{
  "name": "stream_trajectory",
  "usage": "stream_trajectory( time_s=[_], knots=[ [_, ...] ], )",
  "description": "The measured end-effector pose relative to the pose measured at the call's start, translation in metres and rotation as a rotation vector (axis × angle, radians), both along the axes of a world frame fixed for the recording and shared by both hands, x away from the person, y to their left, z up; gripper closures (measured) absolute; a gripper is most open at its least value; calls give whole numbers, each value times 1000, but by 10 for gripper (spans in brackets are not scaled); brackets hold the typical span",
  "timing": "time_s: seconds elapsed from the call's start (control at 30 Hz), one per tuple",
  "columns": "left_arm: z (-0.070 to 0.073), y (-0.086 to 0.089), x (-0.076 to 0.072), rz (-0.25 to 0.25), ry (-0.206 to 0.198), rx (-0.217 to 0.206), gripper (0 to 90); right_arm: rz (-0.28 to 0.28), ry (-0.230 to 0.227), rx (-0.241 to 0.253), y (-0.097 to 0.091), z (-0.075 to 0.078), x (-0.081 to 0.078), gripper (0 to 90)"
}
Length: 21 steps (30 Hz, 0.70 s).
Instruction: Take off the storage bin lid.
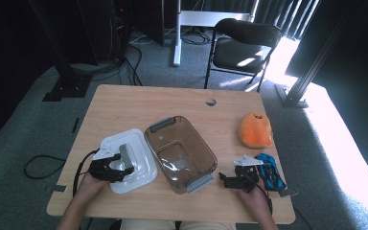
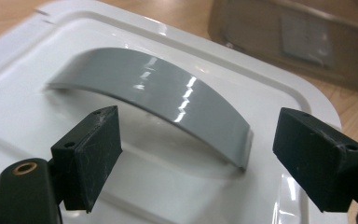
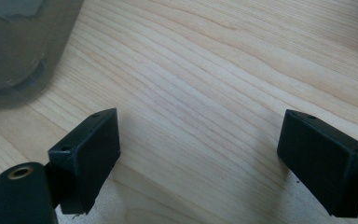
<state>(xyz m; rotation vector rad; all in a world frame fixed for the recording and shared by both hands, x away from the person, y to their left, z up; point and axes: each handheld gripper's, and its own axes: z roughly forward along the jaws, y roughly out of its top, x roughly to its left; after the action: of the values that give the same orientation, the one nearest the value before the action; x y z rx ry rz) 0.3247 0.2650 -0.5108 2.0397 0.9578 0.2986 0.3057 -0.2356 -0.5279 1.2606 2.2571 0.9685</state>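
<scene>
Left gripper under my control gapes wide, clasping nothing, its pads straddling the grey arched handle of the white rectangular plastic lid. That lid lies flat at the table's seven o'clock, handle running eleven-to-five in the high view.

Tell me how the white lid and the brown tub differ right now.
The lid is opaque white; the tub is see-through brown. The lid lies flat and shallow on the table, while the tub stands deep and open-topped beside it. The lid has one grey arched handle at its middle; the tub has a grey handle at each end. The left gripper hovers open over the lid; nothing reaches for the tub. Both are rounded rectangles.
</scene>
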Motion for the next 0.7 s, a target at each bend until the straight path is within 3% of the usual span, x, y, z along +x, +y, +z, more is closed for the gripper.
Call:
stream_trajectory(
  time_s=[0.03,0.17,0.27,0.33,0.57,0.7],
  knots=[
    [1,2,-1,9,-1,4,97,0,0,0,0,0,0,125],
    [3,13,-3,60,-17,-8,97,0,0,0,0,0,0,125],
    [4,20,-5,94,-24,7,95,0,0,0,0,0,0,125],
    [4,23,-6,103,-11,3,2,0,0,0,0,0,0,125],
    [4,42,-11,224,-11,53,2,0,0,0,0,0,0,125],
    [1,56,-15,301,-5,49,3,-12,1,1,0,0,0,125]
  ],
)
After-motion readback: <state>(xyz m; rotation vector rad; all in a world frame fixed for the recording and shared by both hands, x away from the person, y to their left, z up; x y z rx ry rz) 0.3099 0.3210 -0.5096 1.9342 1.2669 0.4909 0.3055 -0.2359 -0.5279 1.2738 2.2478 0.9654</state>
